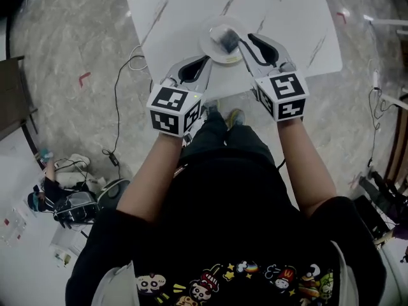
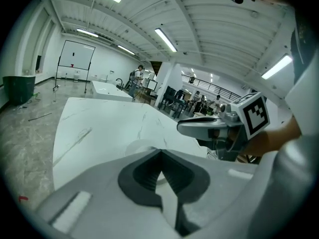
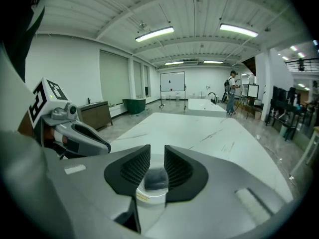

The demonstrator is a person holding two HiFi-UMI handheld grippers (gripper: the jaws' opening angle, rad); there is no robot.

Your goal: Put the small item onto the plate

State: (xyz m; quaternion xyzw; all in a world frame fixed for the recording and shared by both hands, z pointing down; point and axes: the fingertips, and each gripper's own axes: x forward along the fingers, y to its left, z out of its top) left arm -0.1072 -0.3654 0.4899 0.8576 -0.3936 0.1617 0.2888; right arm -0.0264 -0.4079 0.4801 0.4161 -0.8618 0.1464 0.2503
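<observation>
Evidently the step in hand was the release: the right gripper (image 3: 157,152) had its jaws at a narrow gap w/ the small item (image 3: 156,178), a dark blocky piece, between the pads and seemingly touching both, right over the plate (image 1: 208,44). Whether the item's underside rested on the plate couldn't be told from either view. A good finish would therefore call for lowering until it bears on the dish, then opening slowly & evenly so neither pad drags it sideways, then backing straight off toward the near side w/o nudging the rim. The plate, white & round, sat close to the near edge of the table (image 1: 178,11), approx. mid-width, and held nothing besides that item. The left gripper (image 2: 160,154), jaws closed together on nothing, hovered just beside the plate's near-left rim. It looked best left there, clear of the work.
</observation>
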